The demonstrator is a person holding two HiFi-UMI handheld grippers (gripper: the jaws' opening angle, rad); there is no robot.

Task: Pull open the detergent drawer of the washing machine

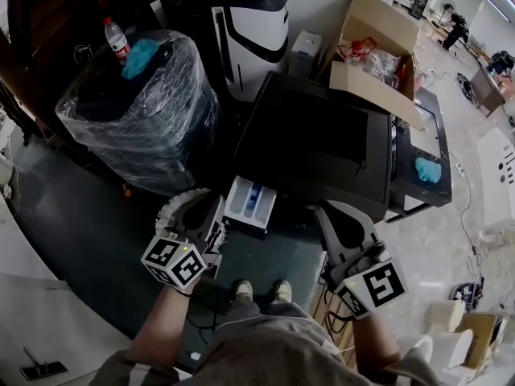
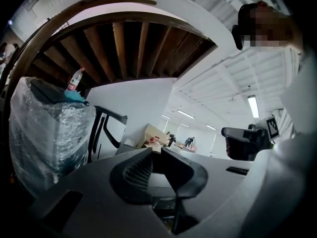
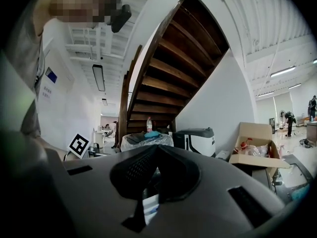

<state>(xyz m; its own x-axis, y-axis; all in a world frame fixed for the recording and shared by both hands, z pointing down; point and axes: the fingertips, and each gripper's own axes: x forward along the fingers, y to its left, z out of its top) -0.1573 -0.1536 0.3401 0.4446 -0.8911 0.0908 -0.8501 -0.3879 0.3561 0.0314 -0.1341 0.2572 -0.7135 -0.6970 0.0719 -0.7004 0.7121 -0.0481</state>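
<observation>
The washing machine (image 1: pixel 314 143) is a black box seen from above in the head view. Its detergent drawer (image 1: pixel 249 203), white with blue compartments, stands pulled out at the front left corner. My left gripper (image 1: pixel 211 214) hangs just left of the drawer, apart from it. In the left gripper view its jaws meet at the tips (image 2: pixel 156 150) with nothing between them. My right gripper (image 1: pixel 328 213) is held at the machine's front right corner. In the right gripper view its tips (image 3: pixel 156 147) also touch, and it holds nothing. Both grippers point level, out over the machine.
A plastic-wrapped bundle (image 1: pixel 141 111) with a water bottle (image 1: pixel 115 39) and a blue cloth (image 1: pixel 143 53) stands left of the machine. Behind are a black-and-white appliance (image 1: pixel 241 22) and an open cardboard box (image 1: pixel 378 47). A blue cloth (image 1: pixel 426 170) lies on a unit to the right. The person's shoes (image 1: pixel 261 289) are below.
</observation>
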